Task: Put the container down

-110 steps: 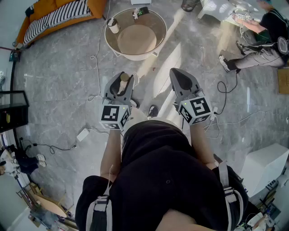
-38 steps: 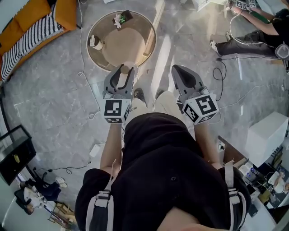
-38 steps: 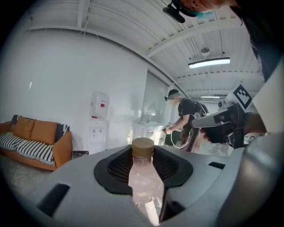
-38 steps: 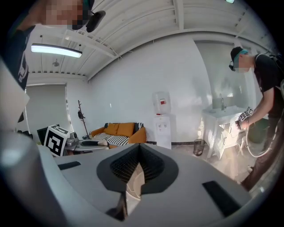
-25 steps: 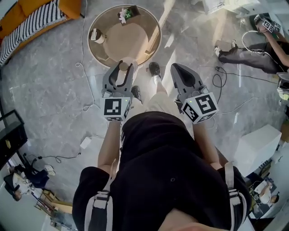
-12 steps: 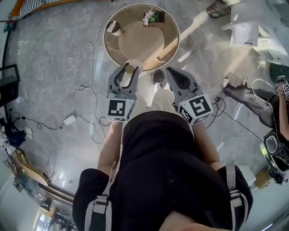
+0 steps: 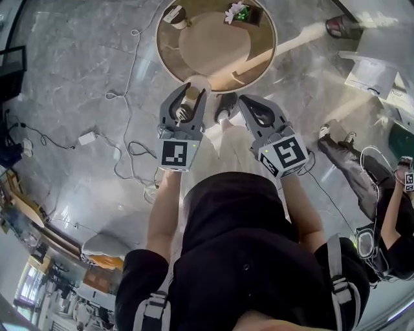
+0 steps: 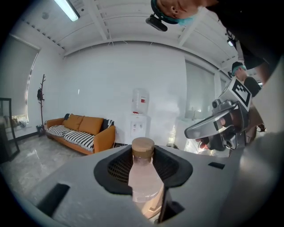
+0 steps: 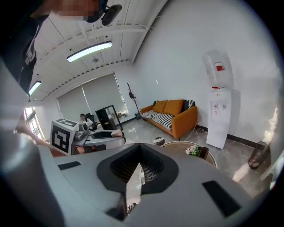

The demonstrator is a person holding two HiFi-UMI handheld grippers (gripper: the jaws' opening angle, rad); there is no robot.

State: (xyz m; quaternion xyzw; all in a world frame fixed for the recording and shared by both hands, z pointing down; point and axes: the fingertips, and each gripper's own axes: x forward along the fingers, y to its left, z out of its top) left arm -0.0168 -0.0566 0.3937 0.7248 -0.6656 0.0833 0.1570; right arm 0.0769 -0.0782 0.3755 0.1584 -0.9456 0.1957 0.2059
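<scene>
Status: the put-down hasn't started, the bottle is in the air.

- Left gripper (image 7: 188,102): jaws spread wide but clamped on the bottle (image 8: 144,174). The pads bear on its clear body from both sides and its tan cap pokes up past the jaw tips. It sits roughly upright in the grip. Nothing shows under it in the left gripper view, so it isn't resting on anything.
- Right gripper (image 7: 248,107): jaws closed to a thin slit with nothing between them. It's idle, just beside the left one and on the same line.
- Where the bottle is: held out in front of the person. In the head view it lines up with the near rim of the round table (image 7: 207,48). Can't tell from that angle whether it's over the tabletop or short of the edge.
- Table: the middle is bare. A small capped cup (image 7: 174,14) and a little plant in a box (image 7: 242,11) sit at the far rim, well apart from the near side, so there's room to land.

Done: the bottle is gripped and carried up to the table.

Left, as I judge it:
1. Bring the left gripper fully over the tabletop.
2. Lower it until the base sits flat.
3. Open the jaws and back out without tipping the bottle.

It's a tall narrow bottle held mid-body, so I'd keep it vertical on touchdown. The right gripper probably isn't needed.
</scene>
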